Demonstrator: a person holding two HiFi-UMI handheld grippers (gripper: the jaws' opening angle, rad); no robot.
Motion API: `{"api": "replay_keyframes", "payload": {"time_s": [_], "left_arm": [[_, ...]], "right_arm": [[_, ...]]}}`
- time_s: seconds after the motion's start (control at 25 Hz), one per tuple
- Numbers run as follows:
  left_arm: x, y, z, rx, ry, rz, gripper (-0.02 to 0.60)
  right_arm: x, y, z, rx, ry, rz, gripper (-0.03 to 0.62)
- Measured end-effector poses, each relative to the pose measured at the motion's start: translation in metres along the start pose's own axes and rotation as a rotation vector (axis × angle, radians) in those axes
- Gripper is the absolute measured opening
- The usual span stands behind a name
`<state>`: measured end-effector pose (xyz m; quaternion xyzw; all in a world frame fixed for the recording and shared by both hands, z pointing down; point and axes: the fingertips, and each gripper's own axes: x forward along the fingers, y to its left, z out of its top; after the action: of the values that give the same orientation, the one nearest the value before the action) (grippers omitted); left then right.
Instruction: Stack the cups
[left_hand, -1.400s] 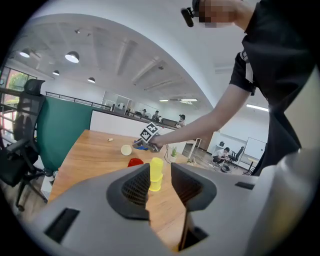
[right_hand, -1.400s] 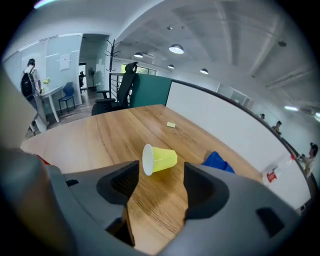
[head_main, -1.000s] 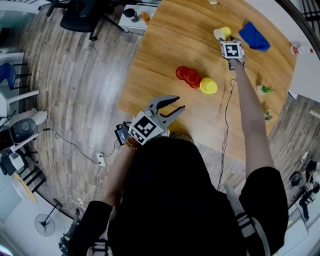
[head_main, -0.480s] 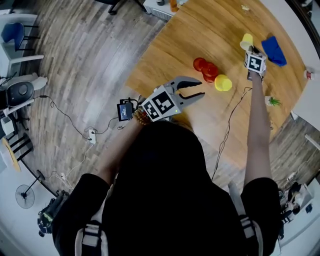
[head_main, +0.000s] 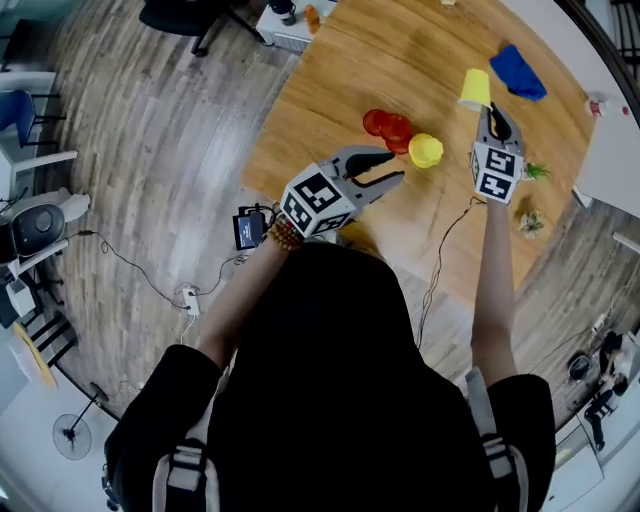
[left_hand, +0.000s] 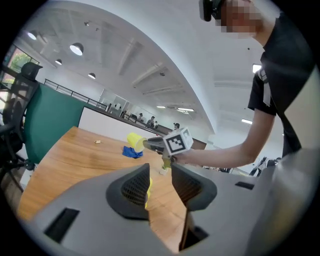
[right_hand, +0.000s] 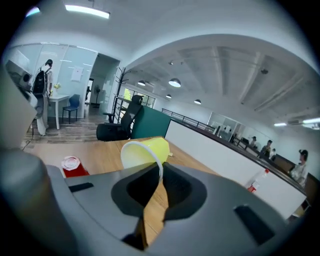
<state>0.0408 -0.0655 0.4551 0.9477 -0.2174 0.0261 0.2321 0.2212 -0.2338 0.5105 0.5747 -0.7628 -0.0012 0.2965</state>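
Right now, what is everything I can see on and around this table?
table: one, wooden, middle of the room
red cups: at least two, red, clustered mid-table
loose yellow cup: one, yellow, on the table beside the red cups
held yellow cup: one, yellow, lifted above the table
cloth: one, blue, far end of the table
office chair: one, black, on the floor beyond the table
left gripper: jaws apart, empty, near the red cups
right gripper: jaws pinching the held yellow cup's rim
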Motion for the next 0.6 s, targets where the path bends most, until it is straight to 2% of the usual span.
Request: {"api": "replay_keyframes", "payload": {"time_s": [0.24, 0.32, 0.48, 0.6], "left_arm": [[0.009, -0.001, 0.003, -0.133, -0.042, -0.017, 0.175], [0.011, 0.001, 0.003, -0.196, -0.055, -0.026, 0.191], [0.017, 0.007, -0.009, -0.328, -0.084, 0.004, 0.239], [0.024, 0.001, -0.015, -0.424, -0.125, -0.023, 0.253]], "right_arm": [[-0.088, 0.057, 0.019, -0.006, -0.076, 0.042, 0.029], [-0.112, 0.077, 0.017, -0.014, -0.08, 0.045, 0.029], [-0.15, 0.11, -0.001, -0.025, -0.078, 0.053, 0.029], [-0.174, 0.121, -0.005, -0.054, -0.099, 0.046, 0.029]]}}
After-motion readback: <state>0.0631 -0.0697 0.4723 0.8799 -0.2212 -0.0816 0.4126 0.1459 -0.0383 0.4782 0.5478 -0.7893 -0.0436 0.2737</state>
